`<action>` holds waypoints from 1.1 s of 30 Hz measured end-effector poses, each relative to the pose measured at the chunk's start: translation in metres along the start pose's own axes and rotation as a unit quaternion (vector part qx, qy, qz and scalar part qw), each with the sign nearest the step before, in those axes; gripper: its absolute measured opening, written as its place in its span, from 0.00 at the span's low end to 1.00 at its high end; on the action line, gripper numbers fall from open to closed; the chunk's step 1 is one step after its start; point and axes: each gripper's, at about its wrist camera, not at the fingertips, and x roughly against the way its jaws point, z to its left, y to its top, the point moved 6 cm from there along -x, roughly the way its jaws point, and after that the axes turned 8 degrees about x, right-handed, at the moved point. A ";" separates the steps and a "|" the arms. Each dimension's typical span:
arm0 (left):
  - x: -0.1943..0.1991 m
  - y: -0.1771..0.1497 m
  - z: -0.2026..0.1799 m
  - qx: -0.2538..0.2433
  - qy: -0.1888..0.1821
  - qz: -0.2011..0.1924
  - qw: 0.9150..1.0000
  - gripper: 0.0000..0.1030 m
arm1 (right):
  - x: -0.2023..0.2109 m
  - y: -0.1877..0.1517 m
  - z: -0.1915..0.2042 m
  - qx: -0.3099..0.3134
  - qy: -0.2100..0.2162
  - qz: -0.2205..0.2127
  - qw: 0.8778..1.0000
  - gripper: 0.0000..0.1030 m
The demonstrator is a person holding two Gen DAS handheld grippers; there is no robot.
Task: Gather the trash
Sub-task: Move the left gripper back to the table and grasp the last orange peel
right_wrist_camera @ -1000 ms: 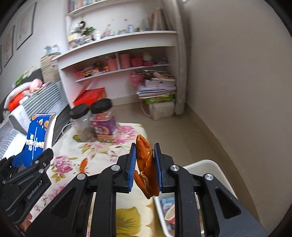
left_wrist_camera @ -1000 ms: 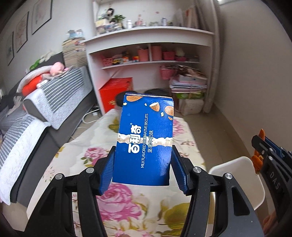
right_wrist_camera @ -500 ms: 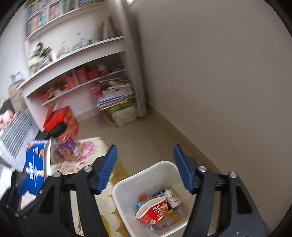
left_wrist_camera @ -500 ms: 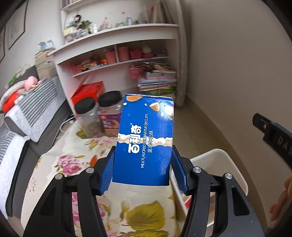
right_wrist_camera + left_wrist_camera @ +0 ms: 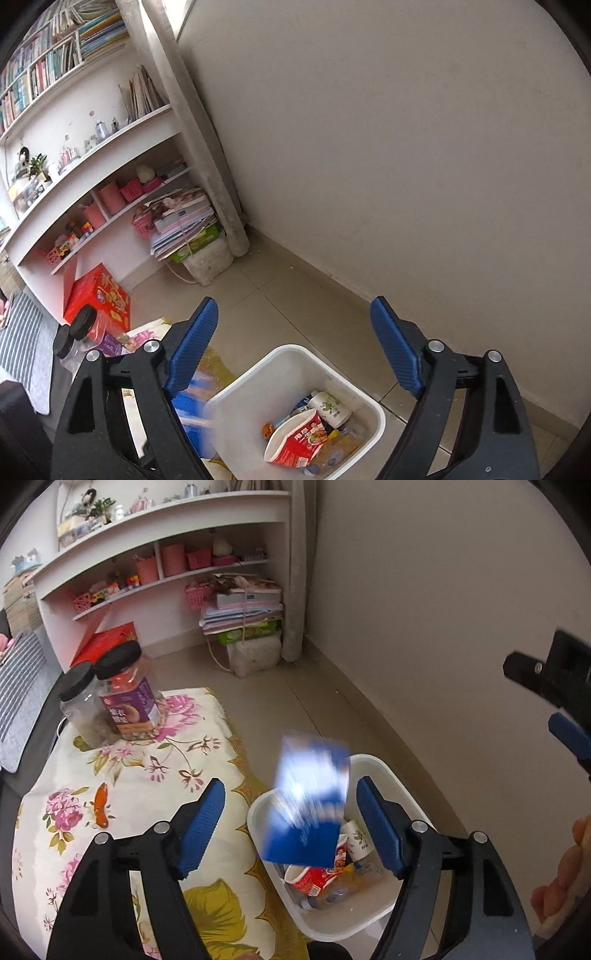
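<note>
Blue biscuit box (image 5: pixel 308 805) blurred, print unreadable, btwn open jaws over bin (image 5: pixel 384 771).

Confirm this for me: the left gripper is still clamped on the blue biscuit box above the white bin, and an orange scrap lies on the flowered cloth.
Not quite. The left gripper is not clamped: in the left wrist view its jaws have just been opening and stand clear of the blue biscuit box, which shows blurred between them over the white bin. The orange scrap does lie on the flowered cloth.

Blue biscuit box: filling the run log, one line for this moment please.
blue cardboard biscuit box: released, blurred, over white plastic bin | left jaws: just opened | right jaws: just opened, empty
</note>
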 end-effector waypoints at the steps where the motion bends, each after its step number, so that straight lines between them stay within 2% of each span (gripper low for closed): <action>1: -0.002 -0.002 0.000 -0.002 0.000 0.002 1.000 0.71 | -0.001 0.000 0.003 0.002 0.000 0.000 1.000 0.79; 5: -0.009 -0.003 0.013 0.000 0.008 0.007 1.000 0.72 | -0.004 -0.001 0.019 0.023 0.000 -0.001 1.000 0.84; 8: -0.014 -0.003 0.038 0.013 0.033 0.011 0.999 0.74 | -0.007 -0.006 0.036 0.049 0.006 0.005 0.999 0.89; 11: -0.026 -0.004 0.073 0.035 0.062 0.028 0.997 0.76 | -0.014 -0.015 0.058 0.072 0.026 0.030 0.997 0.92; 16: -0.053 -0.010 0.143 0.058 0.132 0.064 0.988 0.77 | -0.026 -0.030 0.097 0.103 0.057 0.070 0.991 0.93; 21: -0.081 -0.017 0.224 0.093 0.193 0.095 0.972 0.77 | -0.037 -0.047 0.142 0.144 0.087 0.106 0.980 0.93; 24: -0.099 -0.021 0.267 0.119 0.208 0.124 0.963 0.77 | -0.042 -0.056 0.166 0.166 0.100 0.121 0.974 0.93; 27: -0.114 -0.025 0.294 0.138 0.211 0.144 0.957 0.77 | -0.046 -0.062 0.184 0.182 0.103 0.127 0.970 0.93; 33: -0.144 -0.038 0.317 0.175 0.190 0.188 0.948 0.68 | -0.052 -0.070 0.198 0.197 0.106 0.141 0.964 0.93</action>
